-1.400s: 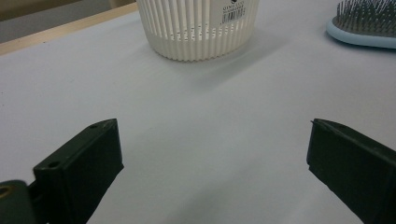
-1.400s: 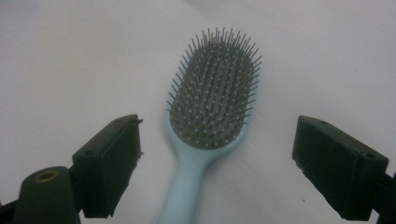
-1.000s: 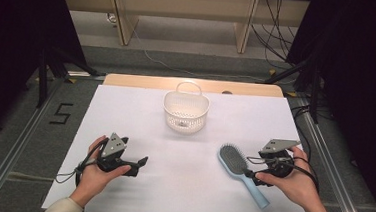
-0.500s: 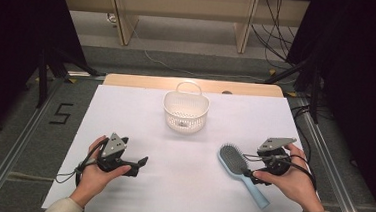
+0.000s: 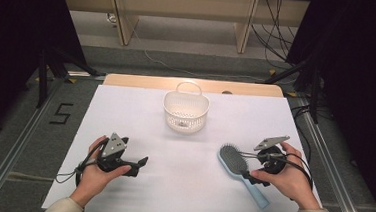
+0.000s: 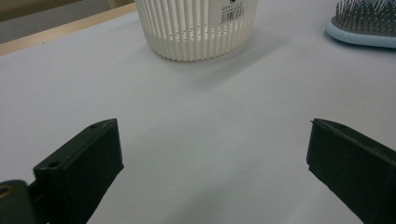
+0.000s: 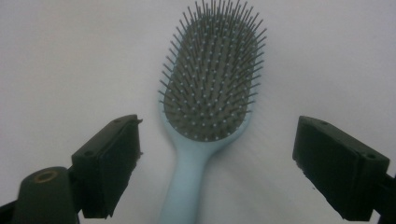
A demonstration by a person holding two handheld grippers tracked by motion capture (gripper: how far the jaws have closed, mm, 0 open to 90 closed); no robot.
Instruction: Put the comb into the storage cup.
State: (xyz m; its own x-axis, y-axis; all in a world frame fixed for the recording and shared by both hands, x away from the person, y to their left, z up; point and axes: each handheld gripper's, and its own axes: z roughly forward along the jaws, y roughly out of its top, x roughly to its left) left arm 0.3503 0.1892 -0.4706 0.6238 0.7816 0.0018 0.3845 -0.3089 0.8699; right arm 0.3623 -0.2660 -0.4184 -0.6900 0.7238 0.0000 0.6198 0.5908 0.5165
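Hairbrush [image 5: 234, 162] — pale blue, grey bristles up, flat on the white table [image 5: 140, 117], near-right of the white basket [image 5: 186, 114]. Long axis diagonal: head toward the basket, handle away from it, toward the table's near-right corner. Right gripper [image 7: 217, 163] — jaws wide apart above the brush, straddling the neck where head meets handle, touching nothing. Left gripper [image 5: 141, 163] — near-left of the basket, jaws spread, empty.
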